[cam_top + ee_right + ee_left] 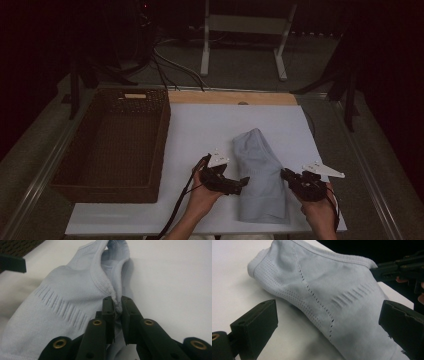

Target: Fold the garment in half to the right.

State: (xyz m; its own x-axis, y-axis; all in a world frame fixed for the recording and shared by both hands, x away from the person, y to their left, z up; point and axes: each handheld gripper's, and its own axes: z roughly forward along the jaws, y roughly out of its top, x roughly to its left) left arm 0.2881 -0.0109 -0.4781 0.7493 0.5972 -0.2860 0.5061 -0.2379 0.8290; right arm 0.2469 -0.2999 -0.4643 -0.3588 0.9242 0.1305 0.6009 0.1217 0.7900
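Hidden edges and cropped parts

The pale grey-blue knitted garment (57, 312) has its ribbed hem swallowed between the right gripper (117, 305)'s clamped black jaws, and its lower part runs off the right gripper view at seven o'clock. In the left gripper view the garment's near end is cut off at five o'clock, behind a jaw of the left gripper (329, 322). The person's forearms leave the high view at six o'clock.

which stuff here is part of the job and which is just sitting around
In the job:
- grey garment
- right gripper, shut on its ribbed edge
- left gripper, open beside it
- wicker basket, perhaps its destination

Lying about:
- white table legs behind
- cables on the floor
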